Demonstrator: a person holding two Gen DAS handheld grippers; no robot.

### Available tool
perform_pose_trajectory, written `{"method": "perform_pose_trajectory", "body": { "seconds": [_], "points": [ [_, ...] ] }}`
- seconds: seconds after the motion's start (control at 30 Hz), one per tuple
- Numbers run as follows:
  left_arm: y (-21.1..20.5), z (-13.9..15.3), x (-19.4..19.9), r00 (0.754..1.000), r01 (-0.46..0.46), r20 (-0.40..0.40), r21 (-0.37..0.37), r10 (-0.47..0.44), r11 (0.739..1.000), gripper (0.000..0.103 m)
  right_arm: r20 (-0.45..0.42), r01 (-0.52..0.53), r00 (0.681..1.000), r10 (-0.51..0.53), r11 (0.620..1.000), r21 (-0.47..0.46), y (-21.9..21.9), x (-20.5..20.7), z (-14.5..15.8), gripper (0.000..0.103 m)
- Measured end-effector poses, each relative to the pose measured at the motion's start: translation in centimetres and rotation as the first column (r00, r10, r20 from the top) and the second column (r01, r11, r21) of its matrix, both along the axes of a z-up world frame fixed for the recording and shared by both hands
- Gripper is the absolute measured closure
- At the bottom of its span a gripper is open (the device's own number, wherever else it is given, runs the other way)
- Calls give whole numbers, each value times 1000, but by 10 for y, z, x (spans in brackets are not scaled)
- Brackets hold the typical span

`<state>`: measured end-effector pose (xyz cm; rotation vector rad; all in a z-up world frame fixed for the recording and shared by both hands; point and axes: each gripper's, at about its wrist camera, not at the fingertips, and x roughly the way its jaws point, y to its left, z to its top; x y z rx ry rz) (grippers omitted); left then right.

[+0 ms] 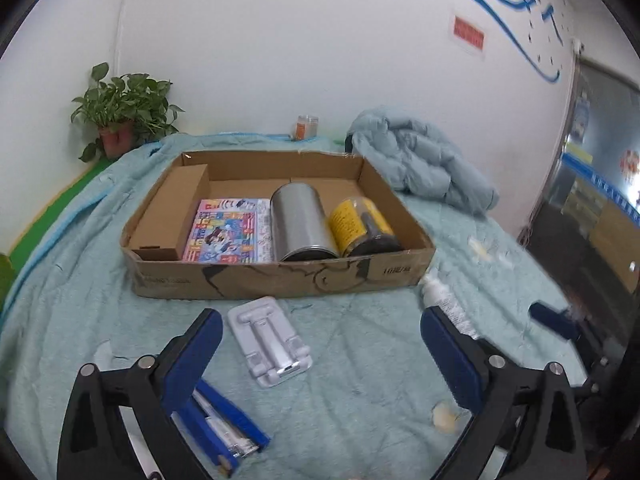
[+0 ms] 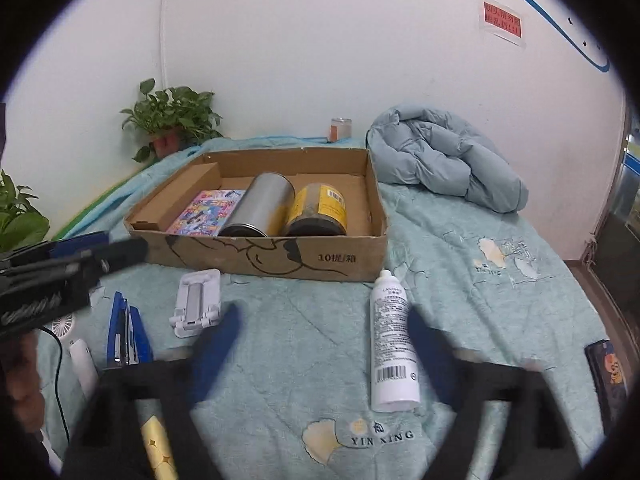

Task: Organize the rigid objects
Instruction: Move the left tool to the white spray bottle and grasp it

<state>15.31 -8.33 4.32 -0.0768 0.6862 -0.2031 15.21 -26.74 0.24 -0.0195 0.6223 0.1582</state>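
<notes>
A shallow cardboard box (image 1: 256, 280) (image 2: 340, 262) lies on a teal blanket. It holds a colourful booklet (image 1: 228, 230) (image 2: 206, 212), a silver can (image 1: 300, 222) (image 2: 260, 206) on its side and a yellow-labelled jar (image 1: 362, 226) (image 2: 320, 210). In front of the box lie a white phone stand (image 1: 268, 344) (image 2: 198, 302), a blue stapler (image 1: 224, 420) (image 2: 126, 332) and a white spray bottle (image 1: 444, 300) (image 2: 392, 340). My left gripper (image 1: 320, 336) is open above the stand. My right gripper (image 2: 324, 332) is open and blurred, just left of the bottle.
A folded light-blue jacket (image 1: 424, 160) (image 2: 444, 160) lies at the back right. A potted plant (image 1: 124, 116) (image 2: 172, 120) and a small jar (image 1: 306, 126) (image 2: 340, 128) stand by the wall. A dark phone (image 2: 608, 376) lies at the right edge. A white fan (image 2: 80, 352) lies at left.
</notes>
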Motion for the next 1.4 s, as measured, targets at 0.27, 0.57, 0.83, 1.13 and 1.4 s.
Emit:
{"method": "perform_pose_trajectory", "body": {
  "seconds": [0.27,0.57,0.83,1.13,1.4],
  "points": [
    [-14,-33,34,992,52,-117,-28,-55,998,1,-106,17,994,-13,999,39,-21,23,-25,6],
    [-34,-73,62,951,119,-274,-108,-145,987,1,-346,148,934,-85,976,159,-83,61,-73,29],
    [-44,-84,69,935,134,-310,-136,-171,982,1,-417,45,909,18,989,141,-72,60,-89,59],
    [-57,-107,81,859,175,-428,-272,-282,946,1,-425,-159,862,278,943,294,-22,24,-79,52],
    [-55,-138,86,796,150,-537,-272,-279,951,20,-462,-147,827,321,916,373,-17,34,-86,40]
  ]
}}
